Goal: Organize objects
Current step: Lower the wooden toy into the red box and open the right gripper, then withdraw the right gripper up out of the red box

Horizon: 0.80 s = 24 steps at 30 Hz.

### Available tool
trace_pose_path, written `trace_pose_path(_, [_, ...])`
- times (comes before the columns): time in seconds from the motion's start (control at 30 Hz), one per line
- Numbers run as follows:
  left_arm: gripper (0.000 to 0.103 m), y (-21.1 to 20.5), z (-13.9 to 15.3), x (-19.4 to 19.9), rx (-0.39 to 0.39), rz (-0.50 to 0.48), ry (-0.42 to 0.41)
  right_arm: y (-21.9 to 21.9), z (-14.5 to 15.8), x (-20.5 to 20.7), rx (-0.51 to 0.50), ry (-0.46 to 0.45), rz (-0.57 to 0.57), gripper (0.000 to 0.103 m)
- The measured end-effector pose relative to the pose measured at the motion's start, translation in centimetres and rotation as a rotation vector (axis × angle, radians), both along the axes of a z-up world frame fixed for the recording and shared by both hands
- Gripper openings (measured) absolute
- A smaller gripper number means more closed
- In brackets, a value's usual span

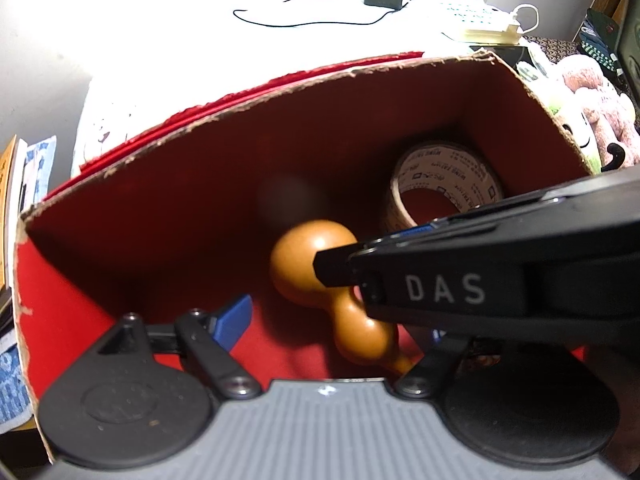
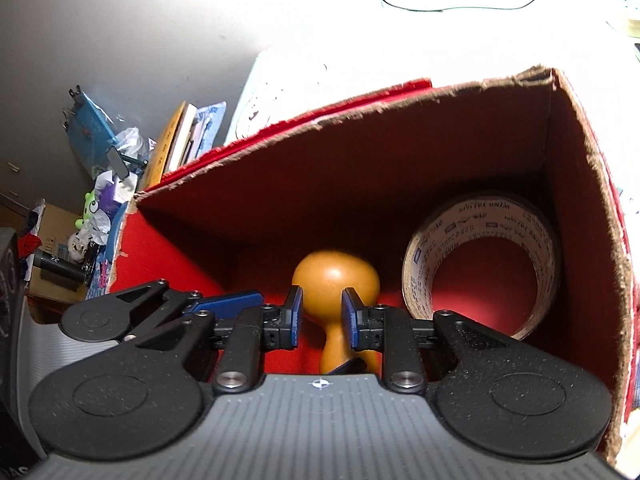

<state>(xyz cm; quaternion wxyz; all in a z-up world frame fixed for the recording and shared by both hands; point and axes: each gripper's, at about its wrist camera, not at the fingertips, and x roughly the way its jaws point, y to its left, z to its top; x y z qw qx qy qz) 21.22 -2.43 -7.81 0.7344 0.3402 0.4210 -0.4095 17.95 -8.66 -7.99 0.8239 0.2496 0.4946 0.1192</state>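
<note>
Lying in the red box [image 2: 360, 184]: a gourd [image 2: 335, 272] beside a tape roll [image 2: 480, 224].

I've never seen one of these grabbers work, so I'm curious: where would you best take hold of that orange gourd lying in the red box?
Probably at the narrow waist of the gourd, between its two bulbs. It lies on the cardboard box floor, so come from above with a finger on each side; the bulbs keep it from slipping out. The right gripper already straddles it there, open.

A lived-in home room — plush toys [image 1: 596, 120], stacked books [image 2: 176, 140] and a charger cable [image 1: 320, 20] lie about.
</note>
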Motion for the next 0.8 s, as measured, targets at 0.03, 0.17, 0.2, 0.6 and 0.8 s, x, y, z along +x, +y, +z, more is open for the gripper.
trace_pose_path(0.03, [0.083,0.0,0.0,0.0,-0.001,0.001,-0.003,0.1,0.1,0.0,-0.007,-0.005,0.002,0.025])
trace_pose_path(0.17, [0.083,0.1,0.2,-0.3,-0.012,0.02,-0.036,-0.2,0.6,-0.7,-0.046,-0.034,-0.026,0.025])
trace_pose_path(0.2, [0.083,0.2,0.4,-0.3,-0.021,0.026,-0.044,-0.2,0.8,-1.0,-0.06,-0.052,-0.038,0.025])
trace_pose_path(0.6, [0.082,2.0,2.6,-1.0,-0.071,0.157,-0.099,-0.9,2.5,-3.1,-0.167,-0.131,-0.1,0.025])
trace_pose_path(0.8, [0.082,3.2,3.9,-2.6,-0.087,0.19,-0.139,-1.4,4.1,-5.1,-0.183,-0.173,-0.093,0.025])
